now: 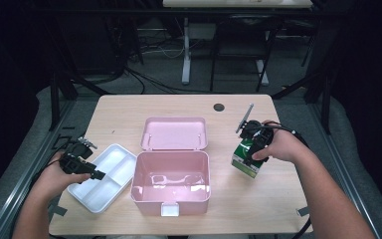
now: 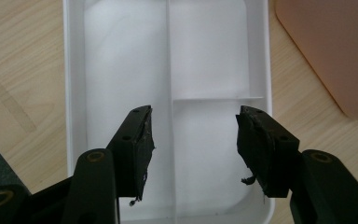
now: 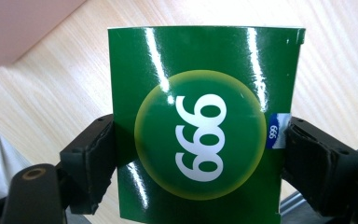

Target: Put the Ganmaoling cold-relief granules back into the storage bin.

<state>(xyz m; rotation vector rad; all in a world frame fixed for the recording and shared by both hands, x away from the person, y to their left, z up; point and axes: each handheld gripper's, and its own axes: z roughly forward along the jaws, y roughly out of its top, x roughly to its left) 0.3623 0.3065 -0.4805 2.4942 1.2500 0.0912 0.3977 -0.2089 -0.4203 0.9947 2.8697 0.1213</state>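
Note:
A green box (image 3: 205, 126) printed with white digits sits between the pads of my right gripper (image 3: 198, 161), which is shut on its two sides. In the high view this green box (image 1: 244, 158) hangs tilted just above the table, right of the pink case (image 1: 170, 191), with my right gripper (image 1: 253, 144) over it. My left gripper (image 2: 193, 149) stands open above the white divided tray (image 2: 121, 60), nothing between its jaws. In the high view my left gripper (image 1: 93, 173) reaches over the tray's (image 1: 110, 172) near left edge.
The pink case stands open at the table's middle, its lid (image 1: 175, 133) laid back flat behind it. A dark round hole (image 1: 219, 107) marks the far side of the wooden tabletop. Chair and desk legs stand on the floor beyond.

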